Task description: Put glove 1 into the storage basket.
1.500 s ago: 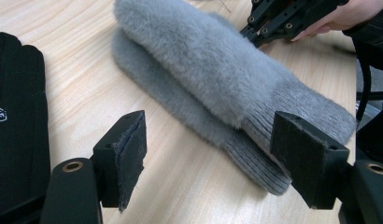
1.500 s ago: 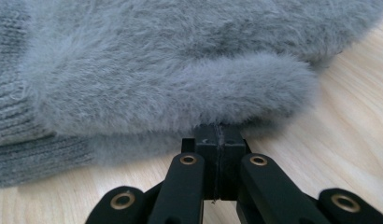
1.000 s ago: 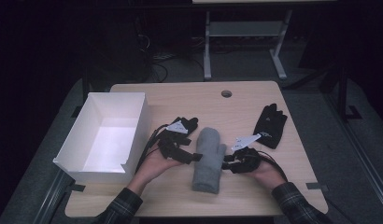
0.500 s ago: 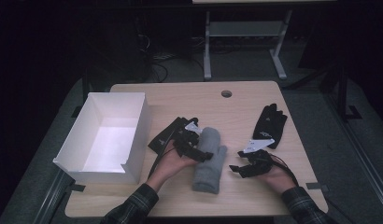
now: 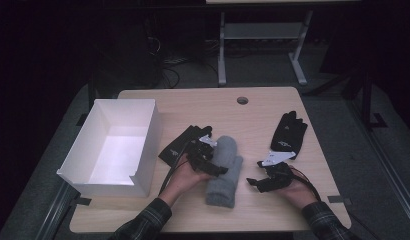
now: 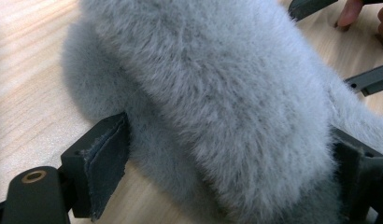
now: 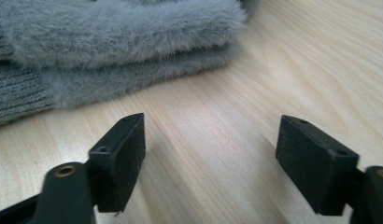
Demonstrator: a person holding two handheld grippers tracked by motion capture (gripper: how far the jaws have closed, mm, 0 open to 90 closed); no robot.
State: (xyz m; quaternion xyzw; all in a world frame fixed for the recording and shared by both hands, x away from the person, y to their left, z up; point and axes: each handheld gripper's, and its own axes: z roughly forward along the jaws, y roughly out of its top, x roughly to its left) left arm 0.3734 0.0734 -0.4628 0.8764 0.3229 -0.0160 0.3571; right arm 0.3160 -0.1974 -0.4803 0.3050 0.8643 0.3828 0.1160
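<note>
- Pale wooden tabletop (image 5: 253, 107) is seen mid-frame; fluffy grey folded mitten (image 5: 224, 170) lies lengthwise, centre.
- Left gripper (image 5: 209, 159) is clamped across its upper half.
- Right gripper (image 5: 265, 180), jaws apart, is held just right, empty.

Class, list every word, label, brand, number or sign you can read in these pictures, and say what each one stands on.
No text can be read here.
Black glove on the right: a small pale mark near its cuff, too small and blurred to read.
Black glove beside the white box: a faint pale mark, also unreadable.
Grey fuzzy gloves, white box, table, both grippers' jaws: no lettering shows.
</note>
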